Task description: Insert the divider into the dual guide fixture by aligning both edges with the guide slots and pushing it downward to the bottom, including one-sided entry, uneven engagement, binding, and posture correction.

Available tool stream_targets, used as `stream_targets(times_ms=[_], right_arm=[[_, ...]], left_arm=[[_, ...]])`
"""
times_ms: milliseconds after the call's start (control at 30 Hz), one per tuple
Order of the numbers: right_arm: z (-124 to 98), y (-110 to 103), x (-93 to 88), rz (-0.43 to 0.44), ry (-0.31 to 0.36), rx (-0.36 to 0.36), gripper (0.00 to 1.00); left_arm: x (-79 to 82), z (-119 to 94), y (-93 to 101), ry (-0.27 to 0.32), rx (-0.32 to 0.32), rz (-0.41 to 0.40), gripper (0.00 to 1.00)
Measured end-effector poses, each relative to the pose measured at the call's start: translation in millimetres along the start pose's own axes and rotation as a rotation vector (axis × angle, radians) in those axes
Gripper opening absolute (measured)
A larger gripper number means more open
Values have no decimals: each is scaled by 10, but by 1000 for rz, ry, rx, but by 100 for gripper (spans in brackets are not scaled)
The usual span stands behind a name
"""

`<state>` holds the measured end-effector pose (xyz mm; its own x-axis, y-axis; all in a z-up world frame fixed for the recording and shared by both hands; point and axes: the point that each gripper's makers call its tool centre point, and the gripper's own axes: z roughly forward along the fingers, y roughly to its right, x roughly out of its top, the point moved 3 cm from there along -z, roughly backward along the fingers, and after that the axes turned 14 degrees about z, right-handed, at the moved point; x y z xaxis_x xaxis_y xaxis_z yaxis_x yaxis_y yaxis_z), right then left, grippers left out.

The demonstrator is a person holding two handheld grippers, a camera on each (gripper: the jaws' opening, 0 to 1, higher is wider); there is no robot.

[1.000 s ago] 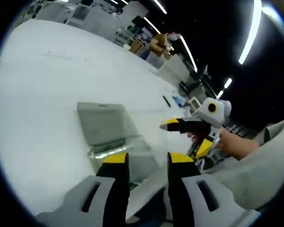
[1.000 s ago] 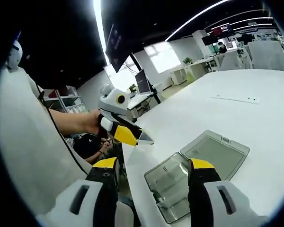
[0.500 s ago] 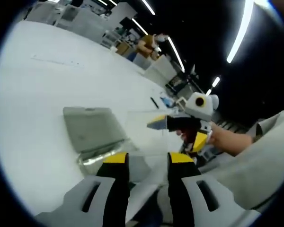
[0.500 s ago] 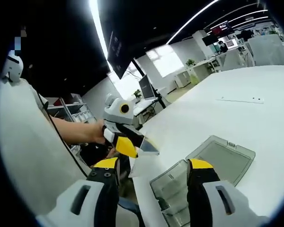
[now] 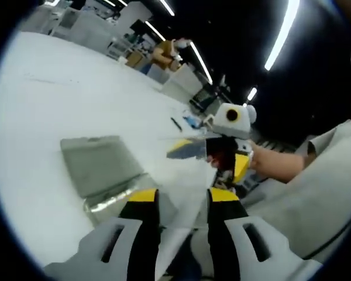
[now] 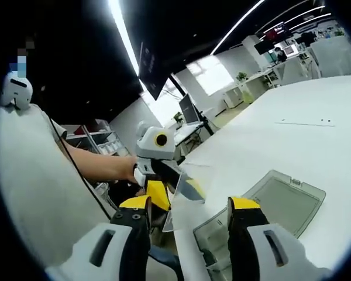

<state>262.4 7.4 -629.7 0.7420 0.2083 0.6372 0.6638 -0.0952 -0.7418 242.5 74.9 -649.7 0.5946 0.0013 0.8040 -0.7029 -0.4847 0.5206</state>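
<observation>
**Divider held above the table edge, fixture lying below**

Divider (image 6: 184,186), a clear thin sheet, sits clamped at one edge between the left gripper's (image 6: 178,186) jaws, as the right gripper view shows from the side. It hangs in the air over the near edge of the white table (image 6: 269,140), tilted, just beside the fixture and not touching it. In the left gripper view the sheet is hard to make out; a faint clear pane (image 5: 181,164) stands ahead of the jaws.

Right gripper (image 5: 190,150) comes into the left gripper view from the right, held by a bare hand (image 5: 263,164); its yellow tips look closed together or nearly so, and whether they pinch the sheet cannot be told. In its own view the right gripper's two jaws stand well apart, nothing between them.

Guide fixture (image 5: 99,170), a smoky clear plastic box with its hinged lid laid open flat, rests on the table near the edge. Grey sleeve (image 5: 316,187) behind the hand.
</observation>
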Motion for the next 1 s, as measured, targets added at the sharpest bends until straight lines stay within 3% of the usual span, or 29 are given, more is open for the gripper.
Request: stream_targets(times_ms=[367,467,1000], right_arm=[[0,-61,107,69,39,90,48],[-5,-33,111,61,35,71,48],[-6,-146,147,101,46,145,43]], left_arm=[[84,64,100,14,-68,21,27],[120,71,144,27,-93,28,27],[160,133,264,18,-170,57,27]])
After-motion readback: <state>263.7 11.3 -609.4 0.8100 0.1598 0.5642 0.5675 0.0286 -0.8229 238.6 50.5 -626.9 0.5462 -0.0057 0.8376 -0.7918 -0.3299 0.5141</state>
